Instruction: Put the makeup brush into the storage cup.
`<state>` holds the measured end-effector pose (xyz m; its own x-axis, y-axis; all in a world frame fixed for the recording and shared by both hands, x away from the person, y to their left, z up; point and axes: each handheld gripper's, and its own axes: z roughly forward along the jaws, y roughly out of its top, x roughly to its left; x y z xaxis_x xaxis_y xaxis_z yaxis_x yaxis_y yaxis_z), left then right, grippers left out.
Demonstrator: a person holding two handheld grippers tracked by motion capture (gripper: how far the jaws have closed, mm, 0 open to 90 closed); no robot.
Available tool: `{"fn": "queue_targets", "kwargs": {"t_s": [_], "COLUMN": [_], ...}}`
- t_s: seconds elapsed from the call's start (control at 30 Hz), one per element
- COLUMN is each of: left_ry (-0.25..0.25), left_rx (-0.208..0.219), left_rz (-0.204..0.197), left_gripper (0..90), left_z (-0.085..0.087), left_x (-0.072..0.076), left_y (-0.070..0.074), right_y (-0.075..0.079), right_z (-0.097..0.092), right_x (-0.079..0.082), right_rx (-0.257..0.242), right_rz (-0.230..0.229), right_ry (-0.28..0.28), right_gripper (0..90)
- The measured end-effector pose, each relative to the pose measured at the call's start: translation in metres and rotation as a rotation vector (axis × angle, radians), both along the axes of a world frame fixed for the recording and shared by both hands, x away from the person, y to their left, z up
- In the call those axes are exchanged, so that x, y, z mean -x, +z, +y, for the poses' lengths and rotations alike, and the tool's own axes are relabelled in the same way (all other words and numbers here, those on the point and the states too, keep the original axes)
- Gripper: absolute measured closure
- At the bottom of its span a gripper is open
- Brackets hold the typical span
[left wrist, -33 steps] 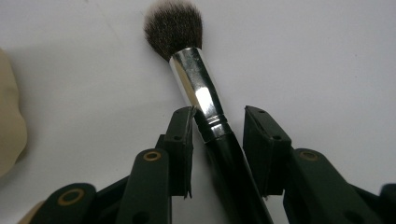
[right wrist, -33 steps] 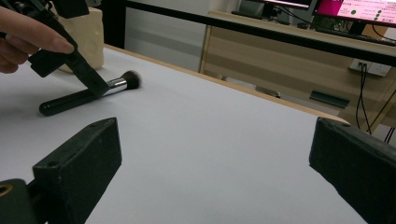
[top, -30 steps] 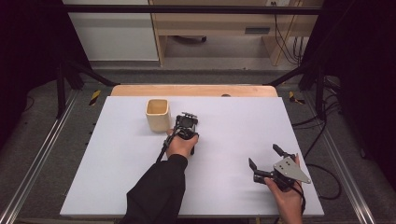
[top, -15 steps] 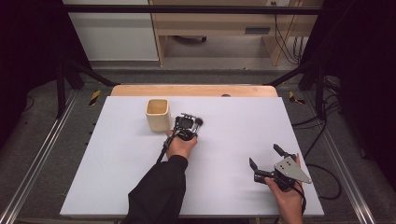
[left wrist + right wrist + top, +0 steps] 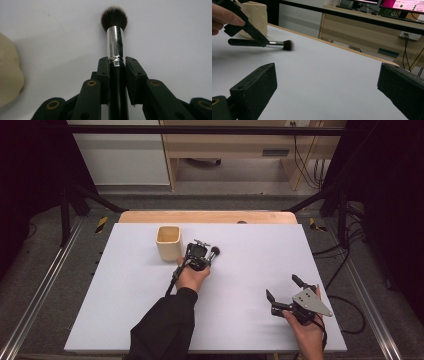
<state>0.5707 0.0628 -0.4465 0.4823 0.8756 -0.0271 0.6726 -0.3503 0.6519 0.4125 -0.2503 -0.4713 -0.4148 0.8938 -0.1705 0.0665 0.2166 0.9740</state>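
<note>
- Clamping a makeup brush (image 5: 115, 42) just below its silver ferrule, the left gripper (image 5: 199, 256) sat at the centre of the high view, its jaws having just been closing until the pads pinched the black handle between them.
- Lying low over the white table (image 5: 125, 310), the brush pointed its dark bristles toward the top of the left gripper view, with a cream cup (image 5: 169, 242) just beside it at the left edge.
- Waiting at the lower right of the high view, the right gripper (image 5: 285, 292) stood with jaws wide apart and nothing between them.
- Gripped near the head, the long handle could have swung down on lifting, since most of its length trailed behind the pads.
- Round and glossy, the handle might have rolled or slipped between the flat pads if tilted upright too quickly.
- Carried toward the cup, the brush risked catching the rim and tipping the light container, which stood close to the hand.
- Dragged rather than lifted, the soft bristles could have splayed against the table.
</note>
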Motion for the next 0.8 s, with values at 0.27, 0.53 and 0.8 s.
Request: {"fn": "queue_targets", "kwargs": {"t_s": [0.27,0.53,0.8], "left_ry": [-0.032,-0.040,-0.041], "left_rx": [-0.009,-0.012,-0.011], "left_rz": [-0.001,0.016,0.016], "left_gripper": [74.4,74.4,74.4], "left_z": [0.0015,0.0055,0.0059], "left_x": [0.0048,0.0044,0.0042], "left_y": [0.0034,-0.0014,-0.0018], "right_y": [-0.0003,-0.0006,-0.0006], "right_z": [0.0001,0.0005,0.0003], "right_x": [-0.0003,-0.0004,-0.0005], "right_rx": [-0.001,0.002,0.000], "right_rz": [0.002,0.005,0.006], "right_ry": [0.001,0.002,0.003], "right_gripper": [2.7,2.7,2.7]}}
